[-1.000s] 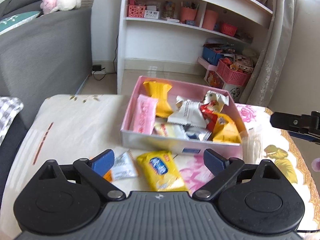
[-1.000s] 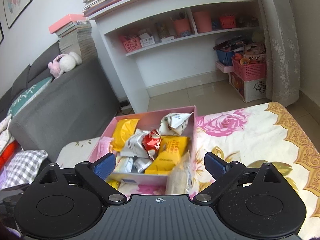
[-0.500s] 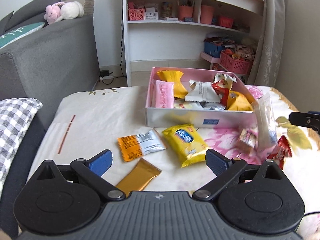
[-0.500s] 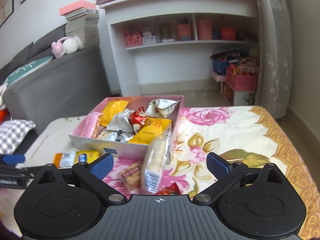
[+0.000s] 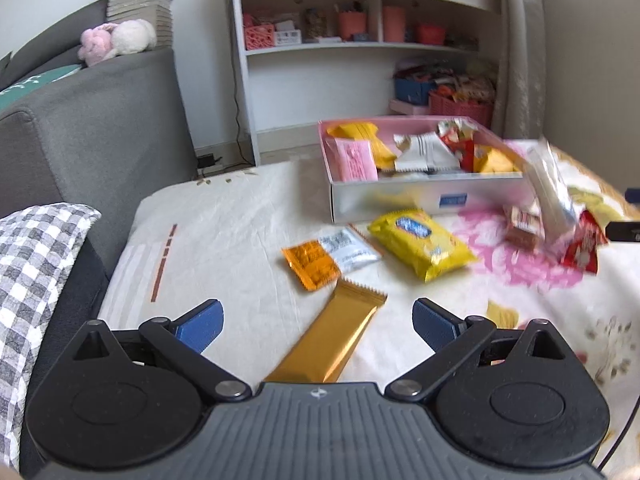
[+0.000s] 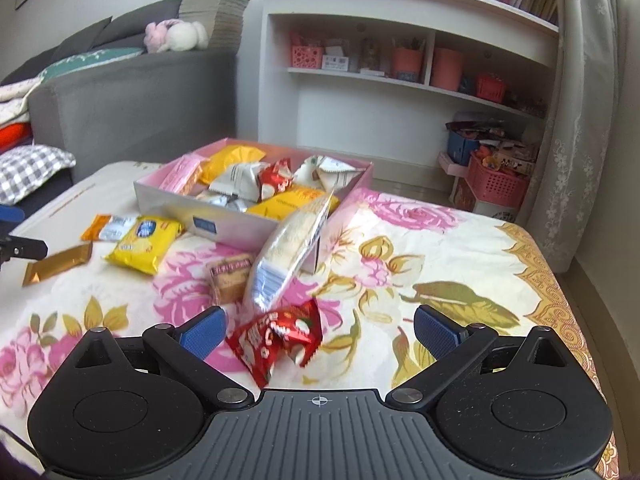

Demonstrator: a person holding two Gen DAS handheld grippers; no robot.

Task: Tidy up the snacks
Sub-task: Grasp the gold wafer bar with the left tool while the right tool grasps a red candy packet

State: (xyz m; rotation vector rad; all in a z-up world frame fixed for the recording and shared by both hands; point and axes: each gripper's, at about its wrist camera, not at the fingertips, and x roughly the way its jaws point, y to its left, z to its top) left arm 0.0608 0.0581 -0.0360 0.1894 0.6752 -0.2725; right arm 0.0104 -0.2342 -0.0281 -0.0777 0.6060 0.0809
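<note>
Beside the box (image 5: pixel 424 200), both grippers' jaws gape empty, left (image 5: pixel 318 320) lined up for the gold bar (image 5: pixel 332 344), right (image 6: pixel 318 326) for the red packet (image 6: pixel 280 340).

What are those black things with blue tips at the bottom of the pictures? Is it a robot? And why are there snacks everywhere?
No robot here: a person holds a pinching tool in each hand, and each tool carries a camera looking out over its two blue-tipped fingers. One picture comes from the left gripper, the other from the right gripper. Both are open and hold nothing. On the flowery cloth stands a pink box already full of snacks. Loose ones lie in front of it: a gold bar, an orange and silver packet, a yellow pack, a small brown packet, a red wrapper and a clear bag of crackers leaning on the box.
</note>
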